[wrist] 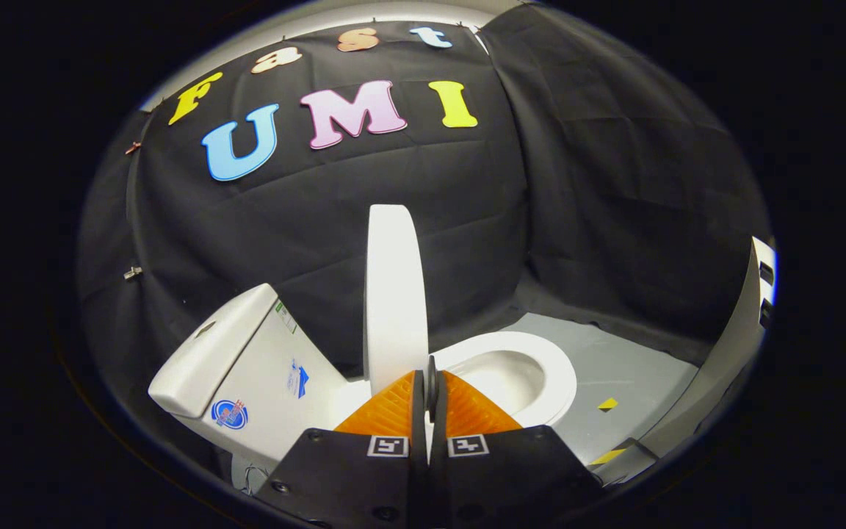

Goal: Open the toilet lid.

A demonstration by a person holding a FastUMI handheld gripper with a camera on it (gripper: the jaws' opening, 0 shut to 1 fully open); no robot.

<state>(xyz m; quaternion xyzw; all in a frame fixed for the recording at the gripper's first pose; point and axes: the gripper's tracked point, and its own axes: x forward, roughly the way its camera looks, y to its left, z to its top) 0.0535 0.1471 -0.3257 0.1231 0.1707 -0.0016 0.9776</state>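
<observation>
A white toilet stands just beyond my fingers, seen from its side. Its lid (393,294) is raised upright and edge-on to me, between the tank (239,367) on the left and the seat ring (551,367) with the open bowl (504,378) on the right. My gripper (431,366) is shut, with only a thin slit between the fingertips. The fingertips reach the foot of the lid's near edge. The lid rises straight up from them, and I cannot tell whether they touch it. Nothing shows between the fingers.
The toilet stands on a grey floor (614,353) with small yellow tape marks (607,403) to the right of the seat. Black cloth walls close in behind and to the right. A pale upright panel (731,345) stands at the far right.
</observation>
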